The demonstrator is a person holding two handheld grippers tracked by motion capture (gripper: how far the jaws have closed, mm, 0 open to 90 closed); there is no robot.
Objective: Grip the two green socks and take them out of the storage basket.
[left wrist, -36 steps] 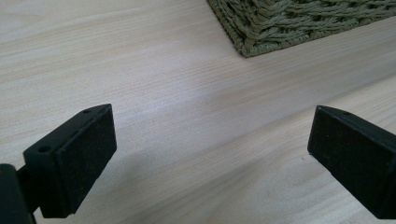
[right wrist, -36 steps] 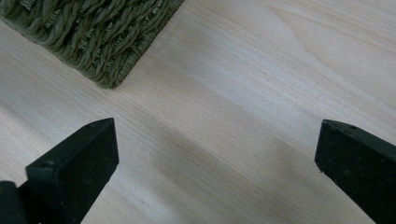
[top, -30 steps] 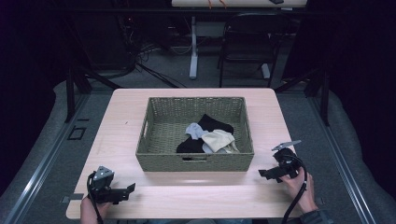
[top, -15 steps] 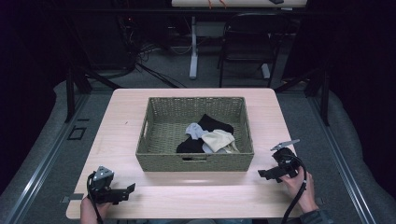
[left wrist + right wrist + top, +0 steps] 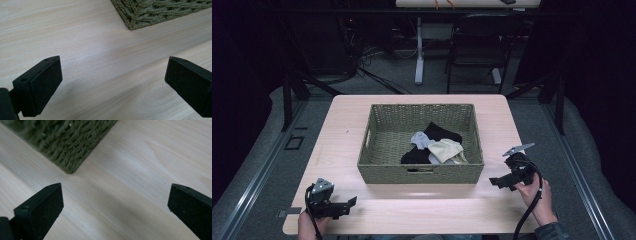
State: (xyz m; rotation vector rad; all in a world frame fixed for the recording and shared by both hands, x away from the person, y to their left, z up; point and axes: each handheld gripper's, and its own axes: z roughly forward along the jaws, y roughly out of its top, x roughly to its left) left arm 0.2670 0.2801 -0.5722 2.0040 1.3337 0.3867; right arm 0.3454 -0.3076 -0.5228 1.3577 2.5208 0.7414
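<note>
Pale wooden rectangular table (image 5: 347,150), long edges near and far. Olive-green woven rectangular basket (image 5: 422,172) at table centre, closer to far edge than near one, handle slot in near wall. Corner of same basket at top right in left gripper view (image 5: 150,15), blurred at top left in right gripper view (image 5: 67,142).

Inside basket, toward near-right corner: loose heap of cloth. Black fabric piece (image 5: 443,134) at back, another dark bit at front-left of heap; cream fabric piece (image 5: 446,150) at front-right, touching near wall; light grey fabric piece (image 5: 420,139) at left, overlapping the black one.

Left gripper (image 5: 346,205) at near-left corner of table, low over the wood, jaws pointing right along near edge. Jaws spread wide in left gripper view, nothing between them, bare wood under.

Right gripper (image 5: 497,182) near right edge, just beside basket's near-right corner, not touching, jaws pointing left. Jaws spread wide in right gripper view, nothing held. Cable trailing toward near edge.
</note>
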